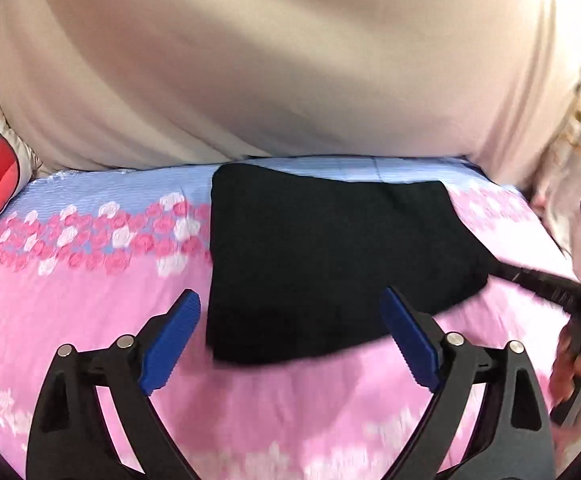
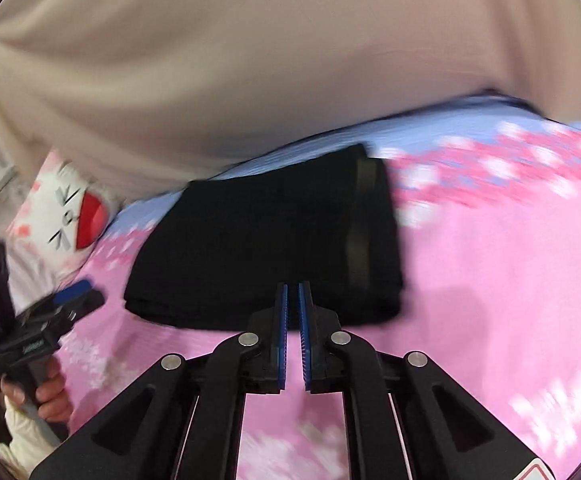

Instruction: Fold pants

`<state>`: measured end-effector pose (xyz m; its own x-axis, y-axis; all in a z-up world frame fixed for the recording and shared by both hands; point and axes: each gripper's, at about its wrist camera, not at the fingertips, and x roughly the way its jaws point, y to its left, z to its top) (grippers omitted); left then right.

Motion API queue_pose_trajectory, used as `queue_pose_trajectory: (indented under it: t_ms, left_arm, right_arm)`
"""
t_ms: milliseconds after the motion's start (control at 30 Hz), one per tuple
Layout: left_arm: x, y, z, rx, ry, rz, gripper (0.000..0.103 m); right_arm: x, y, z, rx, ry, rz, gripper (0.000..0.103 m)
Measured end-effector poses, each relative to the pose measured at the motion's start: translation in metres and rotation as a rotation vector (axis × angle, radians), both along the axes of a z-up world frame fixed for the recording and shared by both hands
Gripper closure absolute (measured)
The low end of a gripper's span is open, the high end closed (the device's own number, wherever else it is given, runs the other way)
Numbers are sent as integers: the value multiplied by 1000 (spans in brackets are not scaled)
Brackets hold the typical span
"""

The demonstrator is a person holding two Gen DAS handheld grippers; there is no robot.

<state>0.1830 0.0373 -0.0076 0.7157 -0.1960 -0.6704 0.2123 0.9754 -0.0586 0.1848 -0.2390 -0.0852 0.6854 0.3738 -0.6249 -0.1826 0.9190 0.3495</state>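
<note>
The black pants (image 1: 330,260) lay folded small on the pink bed cover (image 1: 90,340), so the wide-apart, empty left gripper (image 1: 290,344) and the pressed-together right gripper (image 2: 292,332) probably only needed to pat the stack flat and gently.

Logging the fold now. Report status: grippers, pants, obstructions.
Left gripper open, empty. Right gripper shut, empty. Black fabric pants folded into a compact stack on the pink floral bedsheet, neither gripper holding them. Nothing in the way.
</note>
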Motion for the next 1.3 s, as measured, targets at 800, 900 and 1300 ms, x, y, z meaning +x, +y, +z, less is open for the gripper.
queue_pose_trajectory:
  t_ms: [800,900,1300]
  left_arm:
    - [36,-2,-54,175,46,144,8]
    - [38,1,-55,156,58,147,8]
    - [33,-1,-57,160,59,152,8]
  right_arm:
    - [146,-16,5,-34,48,-159,99]
    - [102,9,12,-53,3,-52,99]
    - [23,-1,-10,-152,-8,-108,103]
